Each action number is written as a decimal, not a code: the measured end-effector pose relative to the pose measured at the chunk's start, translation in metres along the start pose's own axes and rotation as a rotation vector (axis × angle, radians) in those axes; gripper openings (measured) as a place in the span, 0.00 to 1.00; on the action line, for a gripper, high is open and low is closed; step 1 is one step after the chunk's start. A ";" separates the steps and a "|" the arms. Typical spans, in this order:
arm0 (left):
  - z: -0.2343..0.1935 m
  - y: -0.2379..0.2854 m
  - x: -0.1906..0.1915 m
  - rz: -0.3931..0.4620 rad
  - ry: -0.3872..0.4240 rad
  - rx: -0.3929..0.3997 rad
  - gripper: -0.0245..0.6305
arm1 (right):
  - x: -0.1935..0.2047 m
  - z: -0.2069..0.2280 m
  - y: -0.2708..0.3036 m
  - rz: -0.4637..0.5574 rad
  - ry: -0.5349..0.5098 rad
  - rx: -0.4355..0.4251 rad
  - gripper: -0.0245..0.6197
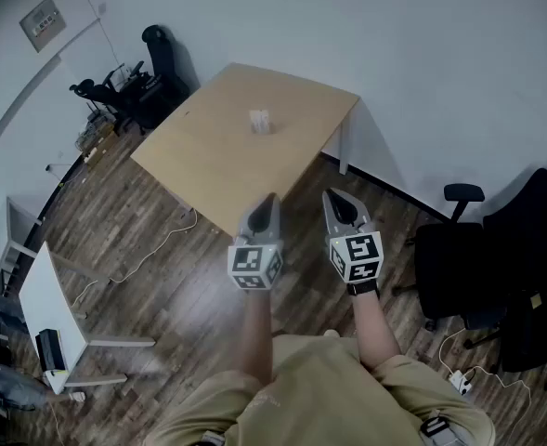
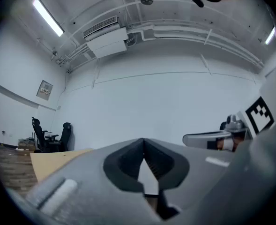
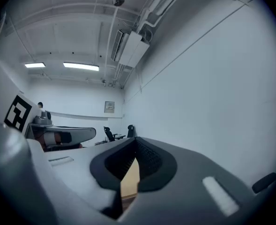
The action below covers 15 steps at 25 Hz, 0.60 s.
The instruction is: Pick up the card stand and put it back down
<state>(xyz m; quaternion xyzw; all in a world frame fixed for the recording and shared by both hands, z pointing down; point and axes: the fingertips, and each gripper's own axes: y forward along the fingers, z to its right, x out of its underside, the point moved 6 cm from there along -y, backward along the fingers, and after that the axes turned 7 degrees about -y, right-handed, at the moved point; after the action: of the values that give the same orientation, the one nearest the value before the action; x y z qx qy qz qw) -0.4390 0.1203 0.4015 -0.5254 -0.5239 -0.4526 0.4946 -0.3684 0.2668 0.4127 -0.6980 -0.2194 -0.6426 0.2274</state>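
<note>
- The card stand [image 1: 260,121] is a small pale piece standing alone on the wooden table [image 1: 199,170]. It sits about mid-surface, slightly toward the far edge, and is clear of every edge and corner. It is too small here to tell its shape or which way it faces.
- Nothing else shows on the table, so nothing nearby would stop the stand if it were nudged.
- The left gripper [image 1: 266,208] is held level over the floor, short of the table's near corner. Its jaws are fully closed, tip to tip, on nothing.
- The right gripper [image 1: 340,208] is just beside it, also level and off the table. Its jaws meet at the tips and it is empty.
- The lift has not begun; both tools are well apart from the stand.
- Likely risks:
  - If closed jaws reach the stand, they would probably shove or tip it rather than straddle it.
  - The stand looks light and slim, so an off-centre or late pinch could twist it or let it slip out.
  - If it is released while tilted, it may fall flat instead of standing.
</note>
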 end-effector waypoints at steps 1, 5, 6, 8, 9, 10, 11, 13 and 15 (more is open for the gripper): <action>0.003 0.000 0.003 -0.003 0.004 -0.003 0.04 | 0.001 0.003 -0.002 0.005 0.001 -0.005 0.04; 0.009 0.000 0.010 -0.012 0.018 -0.002 0.04 | 0.004 0.015 -0.002 0.033 0.018 -0.004 0.04; 0.007 -0.002 0.008 -0.011 0.021 -0.007 0.04 | 0.004 0.017 0.001 0.036 0.025 -0.003 0.04; -0.004 -0.005 0.005 -0.011 0.025 -0.031 0.04 | 0.005 0.013 0.013 0.033 0.027 -0.015 0.04; -0.013 -0.006 0.004 -0.013 0.027 -0.046 0.04 | 0.005 0.008 0.020 0.029 0.020 -0.028 0.04; -0.023 -0.006 0.004 -0.014 0.025 -0.059 0.04 | 0.006 0.003 0.028 0.024 0.010 -0.042 0.04; -0.032 -0.004 0.005 -0.013 0.019 -0.069 0.04 | 0.008 -0.002 0.037 0.018 0.000 -0.056 0.04; -0.049 0.006 0.012 -0.004 -0.001 -0.077 0.04 | 0.017 -0.007 0.057 0.003 -0.014 -0.074 0.04; -0.070 0.021 0.021 0.003 -0.020 -0.060 0.04 | 0.028 -0.013 0.085 -0.016 -0.017 -0.078 0.04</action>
<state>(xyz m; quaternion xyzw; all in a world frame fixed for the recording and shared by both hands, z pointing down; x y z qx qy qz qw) -0.4139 0.0533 0.4285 -0.5453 -0.5143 -0.4622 0.4738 -0.3260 0.1914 0.4390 -0.7100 -0.2014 -0.6465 0.1931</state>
